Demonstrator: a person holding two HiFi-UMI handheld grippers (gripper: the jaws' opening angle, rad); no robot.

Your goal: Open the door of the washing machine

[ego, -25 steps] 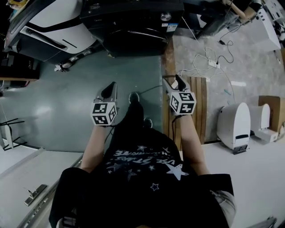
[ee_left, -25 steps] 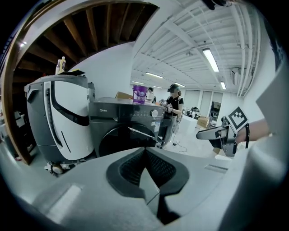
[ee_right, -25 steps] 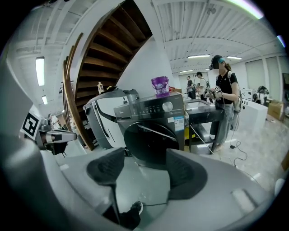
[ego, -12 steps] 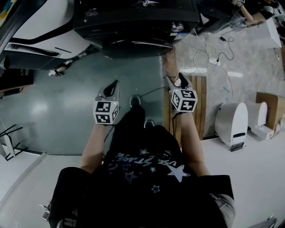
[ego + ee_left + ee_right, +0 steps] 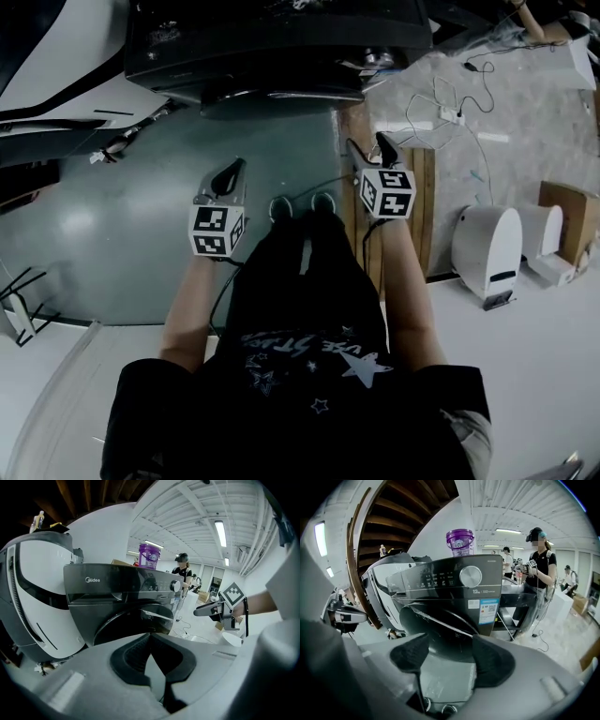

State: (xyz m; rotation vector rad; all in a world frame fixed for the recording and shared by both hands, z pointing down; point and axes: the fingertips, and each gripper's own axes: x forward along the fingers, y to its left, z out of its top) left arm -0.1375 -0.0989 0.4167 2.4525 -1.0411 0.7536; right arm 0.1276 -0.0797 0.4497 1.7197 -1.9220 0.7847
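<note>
The black front-loading washing machine (image 5: 272, 42) stands at the top of the head view, its round dark door (image 5: 281, 92) closed and facing me. In the left gripper view the door (image 5: 133, 620) fills the middle, and in the right gripper view the door (image 5: 440, 627) sits under the control panel. My left gripper (image 5: 232, 170) hovers over the green floor short of the door, shut on nothing, its pads meeting at the tips (image 5: 149, 637). My right gripper (image 5: 367, 148) is level with it on the right, open, with its pads (image 5: 412, 653) wide apart and empty.
A purple bucket (image 5: 460, 542) stands on top of the machine. A large white appliance (image 5: 56, 56) is at the left. Wooden planks (image 5: 417, 216), cables (image 5: 441, 108), white bins (image 5: 487, 248) and a cardboard box (image 5: 570, 225) lie to the right. People stand behind (image 5: 539, 569).
The person has stepped closer, so the washing machine has moved up and out of the view's top edge. Both grippers moved slightly forward toward the door. The feet now stand side by side.
</note>
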